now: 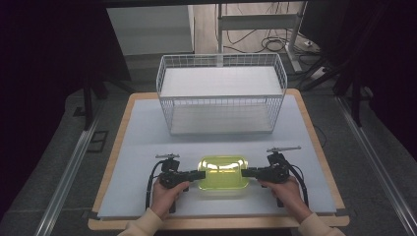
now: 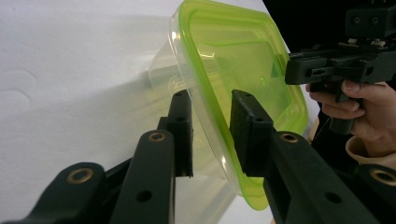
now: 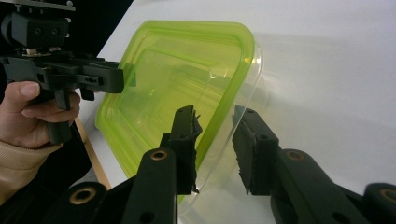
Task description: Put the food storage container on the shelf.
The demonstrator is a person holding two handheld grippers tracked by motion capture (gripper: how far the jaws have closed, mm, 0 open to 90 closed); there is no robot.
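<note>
— What's closest to us, down at the bottom of the high view?

— Two hands in cream sleeves, each with a black gripper. The left gripper (image 1: 199,174) sits at lower centre-left, the right gripper (image 1: 247,172) at lower centre-right, and they point at each other across a plastic box (image 1: 223,173) with a lime-green lid.

— Are the claws gripping it?

— In the left gripper view the rim of the box (image 2: 233,88) runs between the two jaws, which stand narrow around it; one jaw is against the clear wall, the other over the lid side. I can't tell whether the pads actually press. In the right gripper view the lid edge (image 3: 177,79) likewise passes between the jaws, with a visible gap to the jaw on the right of the frame, so that one reads as not yet clamped.

— And the box itself?

— Resting on the pale grey mat (image 1: 142,142), in the lower middle of the frame, between the two grippers.

— What's under the mat?

— A light wooden tabletop (image 1: 117,147), showing as a border round the mat.

— Further back?

— A white wire basket (image 1: 221,93) in the centre of the frame, standing on the mat well apart from the box, with a white shelf inside it. Behind it, at the top, a grey floor (image 1: 54,162) carries on past the table, with loose cables (image 1: 275,44) and a metal desk frame (image 1: 255,22). Dark curtains close off both sides.
</note>
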